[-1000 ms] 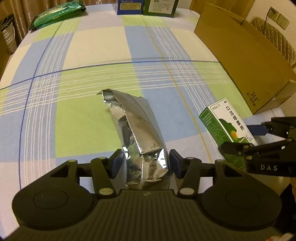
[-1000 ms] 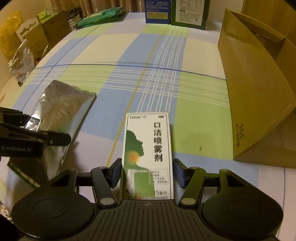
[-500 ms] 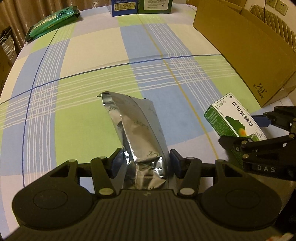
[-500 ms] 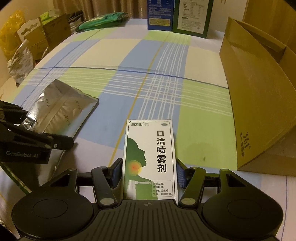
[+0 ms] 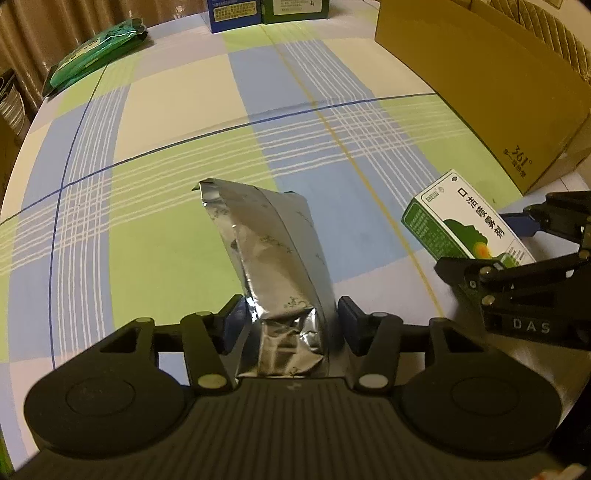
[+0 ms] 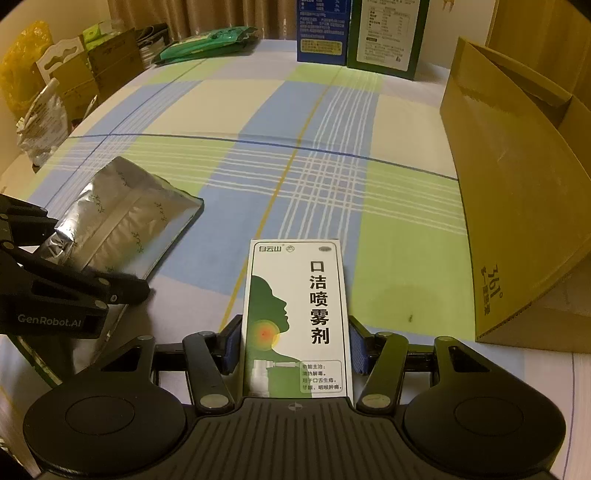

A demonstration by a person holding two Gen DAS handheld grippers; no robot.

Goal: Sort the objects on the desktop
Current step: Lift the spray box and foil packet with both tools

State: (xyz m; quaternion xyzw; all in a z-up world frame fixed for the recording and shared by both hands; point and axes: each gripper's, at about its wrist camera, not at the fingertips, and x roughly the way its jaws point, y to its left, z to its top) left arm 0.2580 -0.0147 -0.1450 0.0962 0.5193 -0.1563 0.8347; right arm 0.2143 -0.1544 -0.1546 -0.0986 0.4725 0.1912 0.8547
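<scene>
My left gripper (image 5: pixel 290 319) is shut on a crumpled silver foil pouch (image 5: pixel 269 251) and holds it above the checked tablecloth; the pouch also shows in the right wrist view (image 6: pixel 122 218). My right gripper (image 6: pixel 293 341) is shut on a white and green spray box (image 6: pixel 295 314) with black Chinese lettering. The box also shows in the left wrist view (image 5: pixel 465 225), held by the right gripper (image 5: pixel 517 254) at the right edge. The left gripper shows at the left of the right wrist view (image 6: pixel 66 280).
An open brown cardboard box (image 6: pixel 517 192) stands at the right, also in the left wrist view (image 5: pixel 480 85). A blue carton (image 6: pixel 323 33) and a green carton (image 6: pixel 388 37) stand at the far edge. A green packet (image 5: pixel 96 51) lies far left. Bags (image 6: pixel 44 122) sit beyond the left edge.
Both grippers have risen and tilted a little with their loads. The foil pouch and spray box stay gripped, and the far cartons and cardboard box show more fully.
</scene>
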